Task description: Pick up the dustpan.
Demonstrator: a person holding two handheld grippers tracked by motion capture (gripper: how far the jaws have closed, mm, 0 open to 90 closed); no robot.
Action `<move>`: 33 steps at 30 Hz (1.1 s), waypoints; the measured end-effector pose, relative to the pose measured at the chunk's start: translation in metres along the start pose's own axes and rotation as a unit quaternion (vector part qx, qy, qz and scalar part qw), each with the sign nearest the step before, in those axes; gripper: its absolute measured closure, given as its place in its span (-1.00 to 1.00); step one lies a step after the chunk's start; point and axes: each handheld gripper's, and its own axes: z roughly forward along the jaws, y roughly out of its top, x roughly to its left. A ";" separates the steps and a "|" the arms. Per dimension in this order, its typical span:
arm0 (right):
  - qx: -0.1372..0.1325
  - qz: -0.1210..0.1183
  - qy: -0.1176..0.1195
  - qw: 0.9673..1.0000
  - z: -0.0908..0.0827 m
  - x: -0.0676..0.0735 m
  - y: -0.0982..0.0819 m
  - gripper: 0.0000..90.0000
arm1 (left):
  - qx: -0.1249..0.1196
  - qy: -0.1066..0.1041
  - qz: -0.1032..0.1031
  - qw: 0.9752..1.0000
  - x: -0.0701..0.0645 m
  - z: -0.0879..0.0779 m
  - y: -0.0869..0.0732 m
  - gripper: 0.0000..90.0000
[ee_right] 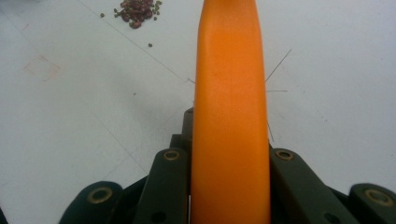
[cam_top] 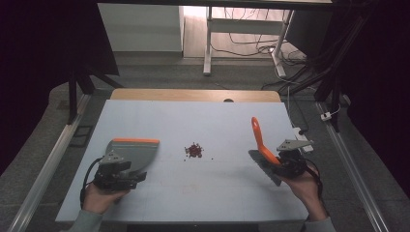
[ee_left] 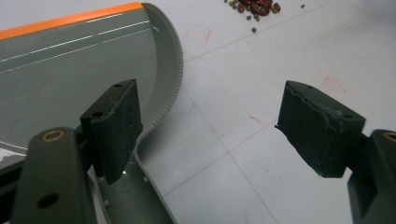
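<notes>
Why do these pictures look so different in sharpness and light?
High view: dark surroundings, evenly lit pale blue table. Right gripper view: the close orange brush handle looks soft, while the small red bean pile is crisper. Left gripper view: the grey orange-edged dustpan shows glare streaks.

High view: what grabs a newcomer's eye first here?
The orange brush handle rising from the right gripper, whose jaws are shut on it, at the right of the pale table. Next, the small pile of dark red beans mid-table. At the left lies the grey dustpan with its orange edge, the left gripper over its near end, jaws open.
</notes>
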 end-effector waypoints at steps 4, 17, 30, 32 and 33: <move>-0.001 -0.005 -0.005 1.000 -0.001 0.001 0.000 0.72 | 0.004 0.003 0.000 1.000 0.000 0.001 0.000 -0.50; 0.001 0.000 -0.012 1.000 0.000 0.002 0.000 0.72 | 0.015 0.008 -0.004 1.000 -0.002 -0.002 0.002 -0.53; -0.011 0.001 -0.005 1.000 -0.005 -0.004 0.003 0.72 | 0.042 0.037 -0.005 0.998 -0.017 0.000 0.024 -0.55; -0.013 -0.001 -0.004 1.000 -0.006 -0.005 0.003 0.71 | 0.044 0.046 -0.008 0.998 -0.018 -0.003 0.029 -0.57; -0.014 -0.001 -0.004 1.000 -0.007 -0.005 0.003 0.71 | 0.042 0.054 -0.010 0.998 -0.019 -0.005 0.032 -0.59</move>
